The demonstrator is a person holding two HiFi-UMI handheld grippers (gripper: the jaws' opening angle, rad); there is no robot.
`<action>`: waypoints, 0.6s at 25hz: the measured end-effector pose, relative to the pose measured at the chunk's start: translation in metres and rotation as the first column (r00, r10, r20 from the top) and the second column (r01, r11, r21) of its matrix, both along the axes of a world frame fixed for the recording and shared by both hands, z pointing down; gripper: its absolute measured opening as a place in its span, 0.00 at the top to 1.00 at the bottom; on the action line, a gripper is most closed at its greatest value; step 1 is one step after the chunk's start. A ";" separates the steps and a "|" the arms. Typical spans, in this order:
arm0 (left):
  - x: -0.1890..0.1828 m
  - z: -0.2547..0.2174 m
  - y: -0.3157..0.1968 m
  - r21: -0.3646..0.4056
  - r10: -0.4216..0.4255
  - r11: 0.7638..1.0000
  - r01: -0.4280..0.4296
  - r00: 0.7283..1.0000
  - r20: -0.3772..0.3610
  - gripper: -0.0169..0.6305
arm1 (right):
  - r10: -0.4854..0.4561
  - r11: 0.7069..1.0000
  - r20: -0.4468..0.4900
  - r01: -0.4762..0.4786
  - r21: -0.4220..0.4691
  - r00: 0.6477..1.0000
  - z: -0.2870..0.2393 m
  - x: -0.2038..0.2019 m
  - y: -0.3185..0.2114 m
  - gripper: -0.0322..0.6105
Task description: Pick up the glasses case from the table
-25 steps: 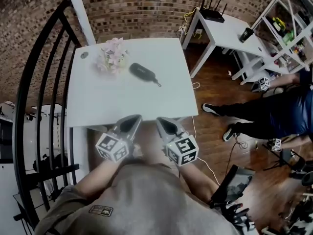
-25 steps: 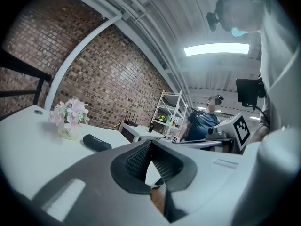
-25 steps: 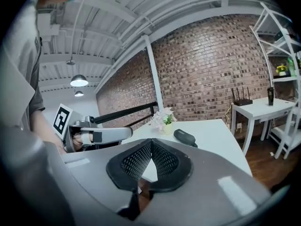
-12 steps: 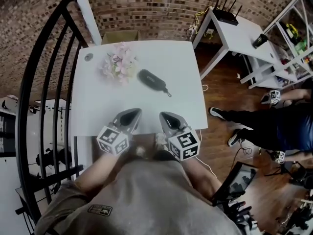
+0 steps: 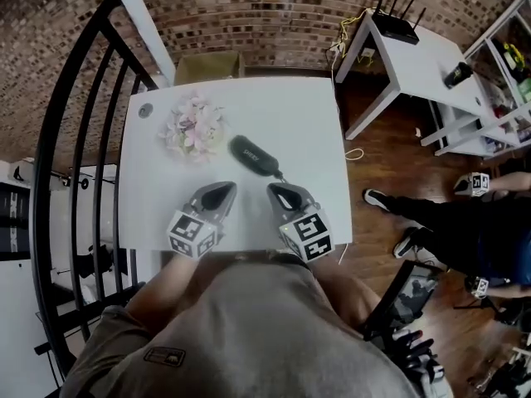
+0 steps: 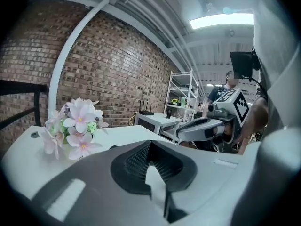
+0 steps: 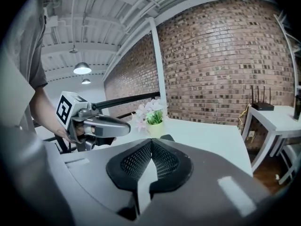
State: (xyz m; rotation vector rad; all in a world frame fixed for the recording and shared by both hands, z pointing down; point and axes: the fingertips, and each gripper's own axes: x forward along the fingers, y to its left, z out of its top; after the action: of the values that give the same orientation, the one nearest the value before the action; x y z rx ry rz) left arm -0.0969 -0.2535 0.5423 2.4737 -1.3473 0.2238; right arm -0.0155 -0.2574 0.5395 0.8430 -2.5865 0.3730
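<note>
The glasses case (image 5: 253, 155), dark and oval with a short strap, lies in the middle of the white table (image 5: 307, 131). In the head view my left gripper (image 5: 222, 191) and right gripper (image 5: 276, 191) sit side by side over the table's near part, just short of the case. The right tip is close to the strap end. Both are shut with nothing in them. In the left gripper view the jaws (image 6: 150, 144) meet at the tip. The right gripper view shows shut jaws (image 7: 151, 142) with a dark end of the case (image 7: 167, 137) just beyond them.
A pot of pink flowers (image 5: 192, 125) stands left of the case, with a small round object (image 5: 146, 110) at the far left corner. A black railing (image 5: 75, 139) runs along the left. At the right are a second white table (image 5: 415, 65) with a router (image 5: 397, 25) and a person's legs (image 5: 448, 222).
Both grippers have moved forward from below the table's near edge to over the tabletop, closer to the case. Their jaws stayed shut.
</note>
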 end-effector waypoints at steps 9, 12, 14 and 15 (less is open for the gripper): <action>-0.008 0.029 -0.038 -0.043 -0.039 0.998 0.041 0.998 0.052 0.97 | -0.133 0.991 -0.098 0.130 -0.040 0.986 0.037 -0.022 -0.041 0.78; -0.010 0.039 -0.045 -0.069 -0.063 0.995 0.067 0.996 0.056 0.97 | -0.187 0.982 -0.146 0.181 -0.053 0.971 0.050 -0.034 -0.052 0.65; -0.014 0.045 -0.048 -0.086 -0.084 0.992 0.088 0.995 0.052 0.97 | -0.215 0.977 -0.174 0.208 -0.057 0.961 0.058 -0.044 -0.061 0.57; -0.016 0.047 -0.049 -0.094 -0.095 0.991 0.099 0.994 0.051 0.97 | -0.229 0.973 -0.188 0.222 -0.058 0.955 0.061 -0.050 -0.065 0.54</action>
State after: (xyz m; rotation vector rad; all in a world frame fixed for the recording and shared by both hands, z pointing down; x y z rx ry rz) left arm -0.1132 -0.3023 0.5892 2.3306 -1.4367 0.3175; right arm -0.0651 -0.3226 0.6009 0.5343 -2.4520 0.2568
